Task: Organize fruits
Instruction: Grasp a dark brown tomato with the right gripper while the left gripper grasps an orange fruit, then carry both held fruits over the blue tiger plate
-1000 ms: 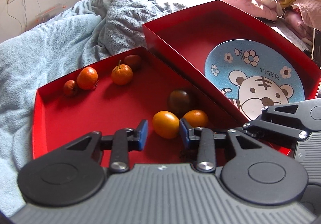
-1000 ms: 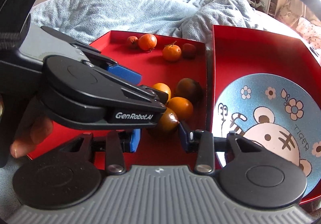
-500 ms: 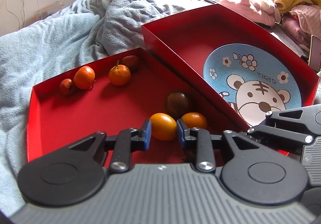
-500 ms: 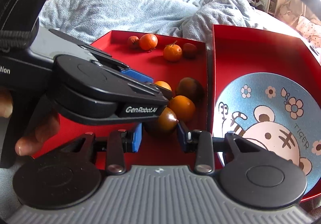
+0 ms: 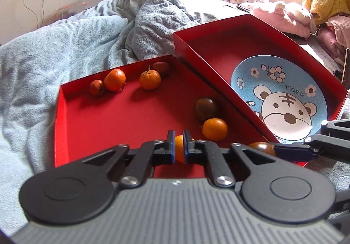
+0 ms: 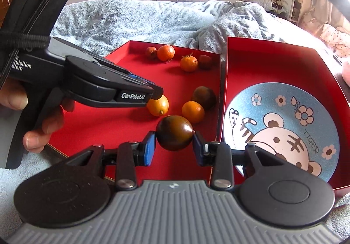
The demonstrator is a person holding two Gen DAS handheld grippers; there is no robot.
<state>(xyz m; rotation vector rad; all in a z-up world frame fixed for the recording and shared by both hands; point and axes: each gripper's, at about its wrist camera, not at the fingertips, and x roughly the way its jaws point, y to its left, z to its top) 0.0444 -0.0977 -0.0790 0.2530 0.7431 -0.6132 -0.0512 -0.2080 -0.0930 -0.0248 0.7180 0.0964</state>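
Since earlier frame, left gripper (image 5: 179, 145) jaws just closed, now pinching yellow-orange round citrus fruit (image 5: 179, 148) low over left red cardboard tray (image 5: 109, 117). Right gripper (image 6: 174, 146) clamps dark brown-green round fruit (image 6: 175, 132), raised above same tray beside blue tiger-print plate (image 6: 284, 125).

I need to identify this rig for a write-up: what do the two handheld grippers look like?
Both match: a grey ribbed body, two round black discs, black linkage arms with silver pivot pins, and blue-padded fingers. The left gripper has a black pistol handle, white "GenRobot.AI" lettering and black cables at its rear. The right gripper shows the same build. No sleeves are visible.
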